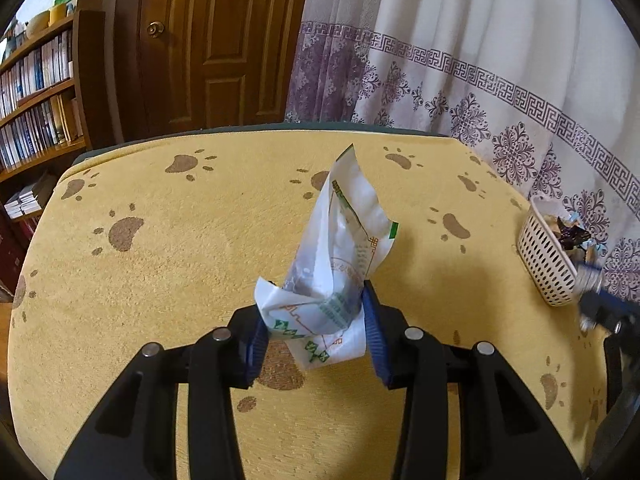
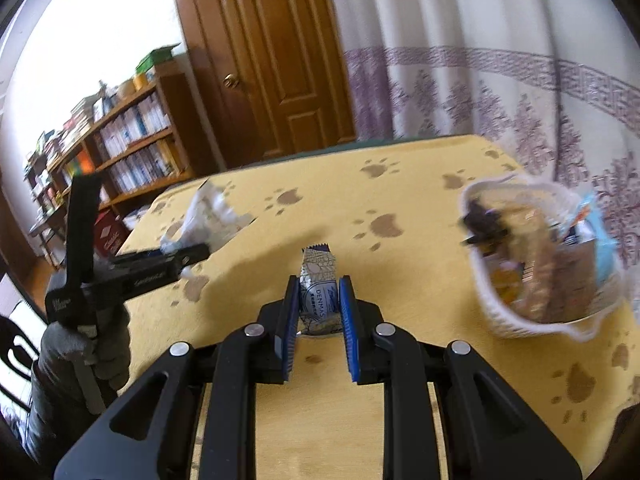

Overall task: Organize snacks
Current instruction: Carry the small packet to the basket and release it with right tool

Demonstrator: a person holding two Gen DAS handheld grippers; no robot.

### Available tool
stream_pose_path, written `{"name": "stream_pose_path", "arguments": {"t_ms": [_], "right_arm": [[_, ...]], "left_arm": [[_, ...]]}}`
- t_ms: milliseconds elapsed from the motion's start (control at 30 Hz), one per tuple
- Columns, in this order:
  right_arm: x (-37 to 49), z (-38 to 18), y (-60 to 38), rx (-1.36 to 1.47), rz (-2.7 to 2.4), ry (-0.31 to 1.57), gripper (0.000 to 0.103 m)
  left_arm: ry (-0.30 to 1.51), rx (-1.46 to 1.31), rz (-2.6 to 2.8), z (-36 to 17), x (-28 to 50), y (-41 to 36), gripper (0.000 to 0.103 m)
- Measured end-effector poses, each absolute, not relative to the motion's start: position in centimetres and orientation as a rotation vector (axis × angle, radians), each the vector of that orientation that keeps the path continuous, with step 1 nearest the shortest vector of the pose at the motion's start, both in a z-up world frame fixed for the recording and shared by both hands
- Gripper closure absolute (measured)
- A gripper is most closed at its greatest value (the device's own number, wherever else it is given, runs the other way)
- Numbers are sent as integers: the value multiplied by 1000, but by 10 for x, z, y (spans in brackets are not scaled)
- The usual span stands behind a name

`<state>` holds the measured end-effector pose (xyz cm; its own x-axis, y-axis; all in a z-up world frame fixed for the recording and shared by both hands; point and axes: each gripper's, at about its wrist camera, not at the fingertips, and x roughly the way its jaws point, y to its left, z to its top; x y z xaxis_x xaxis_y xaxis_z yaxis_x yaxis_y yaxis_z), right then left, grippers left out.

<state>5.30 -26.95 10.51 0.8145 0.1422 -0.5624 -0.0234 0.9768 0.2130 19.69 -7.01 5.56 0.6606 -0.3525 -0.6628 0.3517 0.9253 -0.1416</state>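
My left gripper (image 1: 314, 312) is shut on a crumpled white snack bag with green print (image 1: 340, 248), held upright above the yellow paw-print tablecloth (image 1: 160, 280). In the right wrist view, my right gripper (image 2: 319, 288) is shut on a small silver and blue wrapped snack bar (image 2: 318, 280), lifted over the tablecloth (image 2: 400, 272). A white perforated basket (image 1: 544, 260) holding several wrapped snacks stands at the table's right edge; its rim (image 2: 516, 326) is blurred at the right of the right wrist view. The left gripper (image 2: 176, 258) with its white bag (image 2: 208, 216) shows at the left there.
A wooden door (image 1: 208, 40) and a bookshelf (image 1: 36, 92) full of books stand behind the table on the left. A white curtain with purple patterns (image 1: 480, 60) hangs behind and to the right. A gloved hand (image 2: 80, 352) holds the left gripper's handle.
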Motion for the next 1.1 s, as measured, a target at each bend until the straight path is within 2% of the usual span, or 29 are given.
{"name": "stream_pose_path", "arguments": {"t_ms": [400, 767, 867, 1000, 1100], "right_arm": [[61, 133, -357, 265, -132, 537, 83], [72, 125, -398, 304, -257, 544, 83], [73, 120, -404, 308, -294, 549, 78], [68, 115, -407, 324, -314, 543, 63], [64, 113, -405, 329, -318, 540, 62]], "left_arm": [[728, 21, -424, 62, 188, -84, 60], [718, 25, -415, 64, 186, -86, 60], [712, 26, -415, 65, 185, -87, 60], [711, 27, -414, 65, 185, -86, 60], [709, 30, -414, 65, 185, -86, 60]]}}
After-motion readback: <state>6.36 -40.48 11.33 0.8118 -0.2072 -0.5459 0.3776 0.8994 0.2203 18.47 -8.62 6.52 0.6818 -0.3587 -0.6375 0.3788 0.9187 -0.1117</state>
